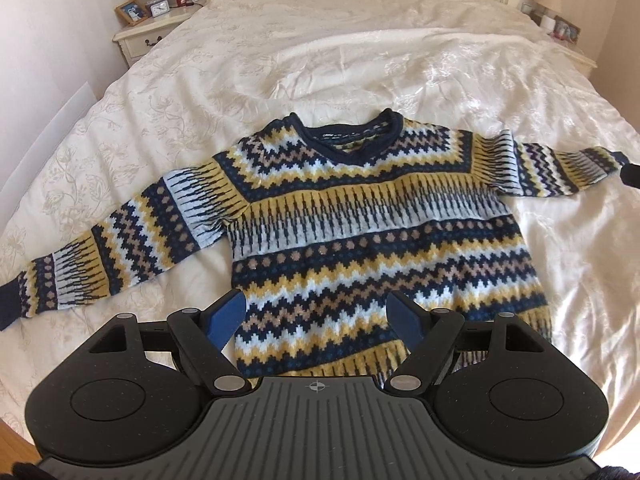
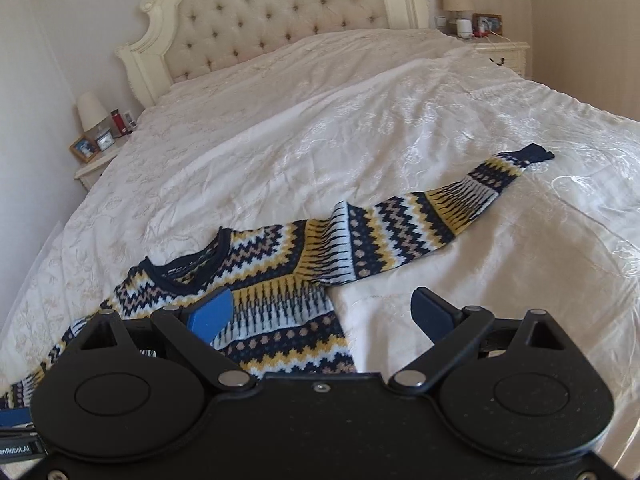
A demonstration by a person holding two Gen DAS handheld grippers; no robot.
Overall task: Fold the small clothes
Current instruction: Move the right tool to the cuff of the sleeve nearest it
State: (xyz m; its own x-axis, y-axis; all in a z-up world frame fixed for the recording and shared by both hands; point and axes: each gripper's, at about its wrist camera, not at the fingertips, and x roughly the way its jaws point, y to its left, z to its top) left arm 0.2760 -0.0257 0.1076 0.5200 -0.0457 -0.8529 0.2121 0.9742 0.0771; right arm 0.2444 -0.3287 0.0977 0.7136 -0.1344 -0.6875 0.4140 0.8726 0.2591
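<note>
A small knitted sweater point(image 1: 372, 216) with navy, yellow, white and tan zigzag bands lies flat on the bed, front up, collar away from me, both sleeves spread out. My left gripper point(image 1: 318, 304) hovers open over the sweater's hem, nothing between its blue fingers. In the right wrist view the sweater point(image 2: 280, 280) shows from its right side, with the right sleeve point(image 2: 432, 220) stretched toward the far right. My right gripper point(image 2: 322, 306) is open above the sweater's right armpit edge, holding nothing. A dark tip at the right edge of the left wrist view, by the sleeve cuff, cannot be identified.
The cream embroidered bedspread point(image 1: 360, 52) is wrinkled around the sweater. A tufted headboard point(image 2: 272, 20) stands at the far end. A nightstand point(image 1: 152, 28) with lamp, clock, photo frame and red bottle is at the bed's left, another nightstand point(image 2: 500, 48) at its right.
</note>
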